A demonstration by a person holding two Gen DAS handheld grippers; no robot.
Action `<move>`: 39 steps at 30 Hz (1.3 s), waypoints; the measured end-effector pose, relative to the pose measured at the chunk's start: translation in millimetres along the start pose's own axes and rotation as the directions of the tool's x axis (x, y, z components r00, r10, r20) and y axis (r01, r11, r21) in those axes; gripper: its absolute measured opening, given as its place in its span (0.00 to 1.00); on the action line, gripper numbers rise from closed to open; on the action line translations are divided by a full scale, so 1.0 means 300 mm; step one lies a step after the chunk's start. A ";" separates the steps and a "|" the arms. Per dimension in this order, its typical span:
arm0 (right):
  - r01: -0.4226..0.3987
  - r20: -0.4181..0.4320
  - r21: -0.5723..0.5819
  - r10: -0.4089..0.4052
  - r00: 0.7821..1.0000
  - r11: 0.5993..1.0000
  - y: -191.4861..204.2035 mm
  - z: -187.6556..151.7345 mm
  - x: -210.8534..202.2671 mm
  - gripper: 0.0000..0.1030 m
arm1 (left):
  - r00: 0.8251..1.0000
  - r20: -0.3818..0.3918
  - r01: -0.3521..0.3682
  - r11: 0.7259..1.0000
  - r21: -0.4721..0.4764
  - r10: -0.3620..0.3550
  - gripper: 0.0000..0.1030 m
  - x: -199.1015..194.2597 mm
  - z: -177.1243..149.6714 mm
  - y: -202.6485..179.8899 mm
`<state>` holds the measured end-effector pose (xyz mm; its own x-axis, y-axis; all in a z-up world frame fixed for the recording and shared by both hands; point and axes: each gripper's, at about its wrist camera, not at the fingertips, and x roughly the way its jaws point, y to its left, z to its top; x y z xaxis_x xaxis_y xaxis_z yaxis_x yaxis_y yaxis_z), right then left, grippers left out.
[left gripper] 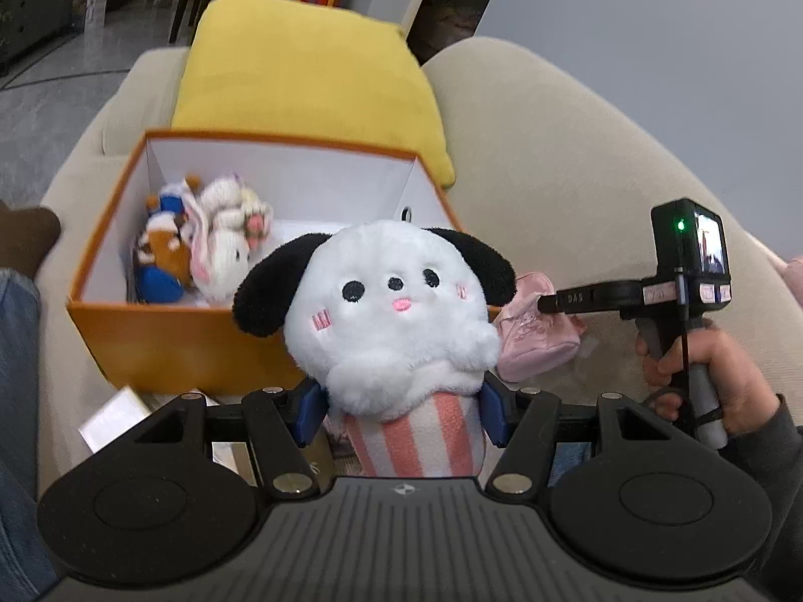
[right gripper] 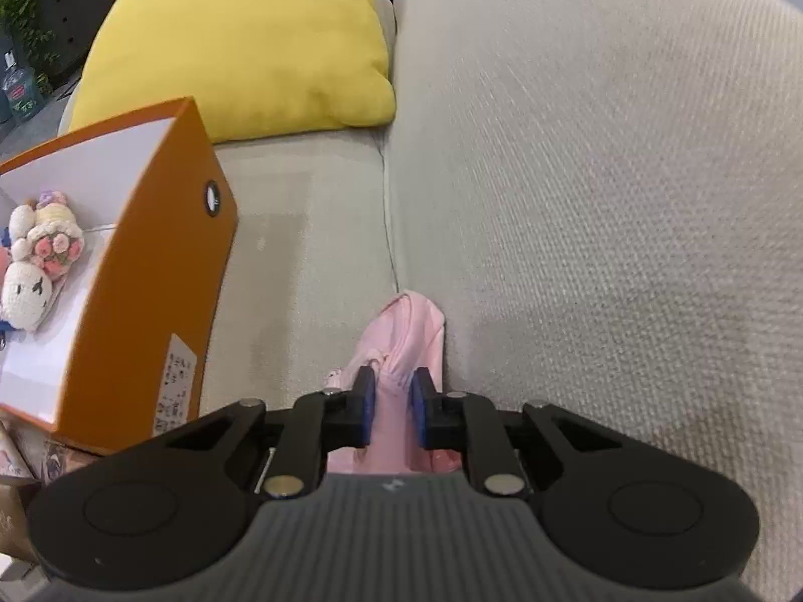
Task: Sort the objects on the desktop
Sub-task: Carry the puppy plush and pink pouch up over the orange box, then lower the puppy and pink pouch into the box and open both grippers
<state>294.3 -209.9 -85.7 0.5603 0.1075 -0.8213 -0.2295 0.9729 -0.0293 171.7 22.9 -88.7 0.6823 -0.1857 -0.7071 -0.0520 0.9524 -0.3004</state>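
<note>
Left gripper [left gripper: 401, 414]: blue pads pressed against both sides of a white plush dog with black ears and a pink-striped cup base [left gripper: 396, 321], held upright in front of the open orange cardboard box with white lining [left gripper: 165, 346]. The box sits on a beige fabric sofa [right gripper: 577, 200] and contains several small crocheted and plush toys [left gripper: 201, 246] grouped at one end. Right gripper [right gripper: 392, 409]: jaws drawn narrow, pinching a soft pink fabric pouch [right gripper: 409, 336] that lies on the sofa seat against the backrest, just beside the box. A yellow cushion [right gripper: 241, 45] rests behind the box. A hand [left gripper: 702, 376] grasps the right gripper's handle.
</note>
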 end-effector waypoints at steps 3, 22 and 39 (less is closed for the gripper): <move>0.007 0.048 -0.020 -0.006 0.999 1.000 0.018 0.005 -0.071 0.15 | 1.000 0.014 -0.010 1.000 0.021 0.009 0.68 -0.037 0.040 0.011; -0.200 0.262 -0.250 0.265 0.928 0.947 0.313 0.220 -0.476 0.15 | 0.994 0.014 -0.110 0.980 0.166 0.109 0.68 0.063 0.444 0.151; -0.185 0.005 -0.342 0.199 0.980 0.921 0.504 0.305 0.005 0.15 | 0.915 -0.201 -0.228 0.860 0.456 0.349 0.68 0.643 0.389 0.168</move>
<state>333.2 -43.9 -39.4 0.5073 0.3000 -0.8079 -0.5876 0.8062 -0.0695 385.9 63.4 -165.6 0.4596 0.1143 -0.8807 0.1315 0.9720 0.1947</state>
